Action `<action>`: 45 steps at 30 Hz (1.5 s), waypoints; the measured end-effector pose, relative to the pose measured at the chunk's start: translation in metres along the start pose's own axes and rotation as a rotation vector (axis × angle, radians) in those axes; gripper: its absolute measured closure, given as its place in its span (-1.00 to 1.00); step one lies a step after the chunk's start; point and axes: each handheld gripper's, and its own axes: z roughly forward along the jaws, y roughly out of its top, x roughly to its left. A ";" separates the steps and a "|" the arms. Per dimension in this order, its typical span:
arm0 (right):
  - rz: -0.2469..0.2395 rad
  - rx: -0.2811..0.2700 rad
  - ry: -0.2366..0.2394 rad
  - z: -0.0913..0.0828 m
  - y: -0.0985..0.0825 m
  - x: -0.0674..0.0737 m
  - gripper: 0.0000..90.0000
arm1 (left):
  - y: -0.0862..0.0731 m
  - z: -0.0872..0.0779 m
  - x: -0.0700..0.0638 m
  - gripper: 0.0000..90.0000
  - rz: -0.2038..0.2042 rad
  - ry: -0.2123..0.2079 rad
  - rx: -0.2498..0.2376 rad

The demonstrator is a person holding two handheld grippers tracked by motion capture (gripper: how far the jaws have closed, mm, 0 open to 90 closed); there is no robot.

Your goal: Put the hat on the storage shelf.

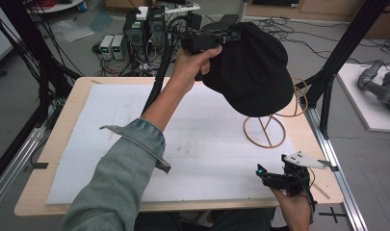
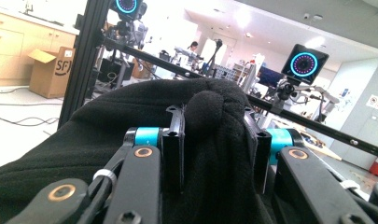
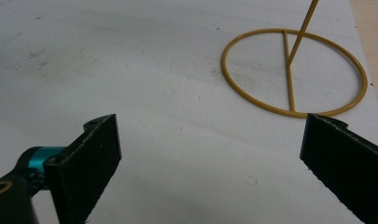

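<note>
A: Left tool (image 1: 216, 41) status?

B: Clamped on the black cap (image 1: 253, 67). In the left gripper view a bunched fold of cap fabric (image 2: 210, 116) sits squeezed between the two jaws. The cloth covers the lower jaw faces, so the pad contact itself is hidden.

A: Where's the cap?

B: Up in the air at about 1 o'clock of the bench (image 1: 62, 144) in the high view, above the wire stand (image 1: 265, 130). It hides the top of the stand; just the base ring and a bit of the stem show under it. Can't tell whether the cap touches the stand's top. A second loop of the same wire (image 1: 298, 98) pokes out at the cap's 4 o'clock, partly cut off by the cap.

A: Right tool (image 1: 272, 175)?

B: Jaws wide apart, nothing between them. It sits low at 5 o'clock of the bench, over the white mat (image 1: 110, 144). In the right gripper view the stand's ring (image 3: 294, 70) lies at 1 o'clock of the jaws, well apart from them, and its stem runs out of the top edge.

A: Cap's brim?

B: Hard to make out. The cap reads as one dark mass in the high view.
</note>
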 end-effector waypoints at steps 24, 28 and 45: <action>-0.002 -0.007 0.008 -0.001 0.001 -0.001 -0.89 | -0.032 0.066 0.016 0.49 -0.057 -0.009 0.031; -0.001 -0.007 0.013 0.000 0.001 -0.001 -0.89 | -0.037 0.072 0.018 0.49 -0.065 -0.006 0.034; 0.001 -0.008 0.021 0.001 0.002 0.000 -0.89 | -0.058 0.097 0.021 0.49 -0.074 0.022 0.078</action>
